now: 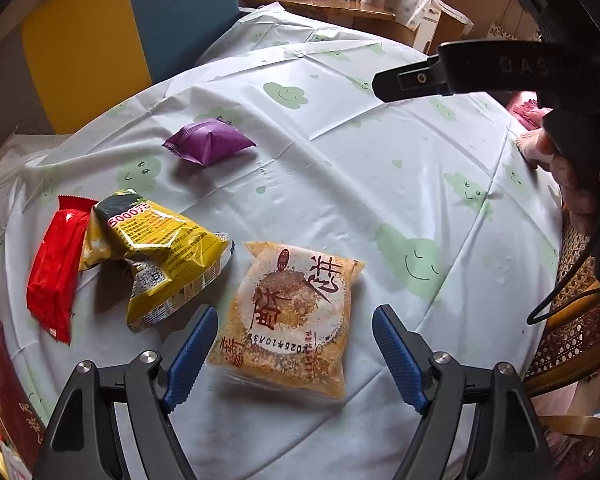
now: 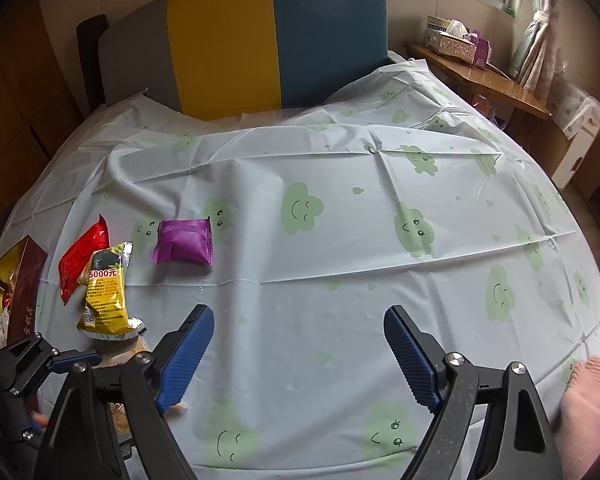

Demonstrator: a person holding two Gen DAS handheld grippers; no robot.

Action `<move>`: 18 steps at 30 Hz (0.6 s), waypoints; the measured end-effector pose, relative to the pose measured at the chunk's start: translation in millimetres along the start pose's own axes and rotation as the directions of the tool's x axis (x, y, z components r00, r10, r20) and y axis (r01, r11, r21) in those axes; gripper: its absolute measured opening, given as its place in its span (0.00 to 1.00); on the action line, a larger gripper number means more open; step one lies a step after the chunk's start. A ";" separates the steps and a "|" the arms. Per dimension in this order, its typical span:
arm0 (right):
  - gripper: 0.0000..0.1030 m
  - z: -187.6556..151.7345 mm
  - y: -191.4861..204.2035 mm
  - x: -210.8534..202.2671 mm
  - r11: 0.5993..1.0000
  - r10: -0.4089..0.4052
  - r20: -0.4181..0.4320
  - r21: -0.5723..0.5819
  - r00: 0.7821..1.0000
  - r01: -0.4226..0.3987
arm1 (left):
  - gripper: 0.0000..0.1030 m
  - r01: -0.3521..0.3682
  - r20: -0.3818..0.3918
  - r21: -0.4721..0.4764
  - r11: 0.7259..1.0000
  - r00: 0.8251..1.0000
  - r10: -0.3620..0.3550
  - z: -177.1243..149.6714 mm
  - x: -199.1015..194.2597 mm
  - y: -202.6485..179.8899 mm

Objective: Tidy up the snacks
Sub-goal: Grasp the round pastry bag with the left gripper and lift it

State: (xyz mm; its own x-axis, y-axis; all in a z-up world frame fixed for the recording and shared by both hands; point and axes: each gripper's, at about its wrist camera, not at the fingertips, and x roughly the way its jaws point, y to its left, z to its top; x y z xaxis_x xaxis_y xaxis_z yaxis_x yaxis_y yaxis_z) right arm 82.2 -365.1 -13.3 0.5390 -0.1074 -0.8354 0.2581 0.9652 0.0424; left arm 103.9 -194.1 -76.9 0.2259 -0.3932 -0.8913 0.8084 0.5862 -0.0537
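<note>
Here, orange snack packet (image 1: 296, 316) lying flat, long axis running away, left gripper (image 1: 296, 356) fingers wide, unclasped.

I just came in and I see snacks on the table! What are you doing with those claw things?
A person holds a claw in each hand and is sorting snacks on the tablecloth. The left claw is open over the orange cake packet, not squeezing it. The right claw is open too, with nothing in it. The red packet, yellow bag and purple packet lie untouched nearby.
</note>
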 end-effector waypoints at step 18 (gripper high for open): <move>0.85 -2.3 -1.4 12.0 1.000 -0.022 -0.048 0.000 0.999 0.022 | 0.60 -0.184 0.037 -0.204 0.962 0.980 0.195 -51.0 -14.6 1.8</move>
State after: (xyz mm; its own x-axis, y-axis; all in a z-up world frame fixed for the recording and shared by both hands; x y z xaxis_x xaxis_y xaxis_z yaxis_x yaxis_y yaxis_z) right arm 86.3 -367.2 -24.6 0.4943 -0.1170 -0.8614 0.2696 0.9627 0.0240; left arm 74.4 -151.2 -87.0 0.3997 -0.2973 -0.8671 0.6248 0.7805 0.0203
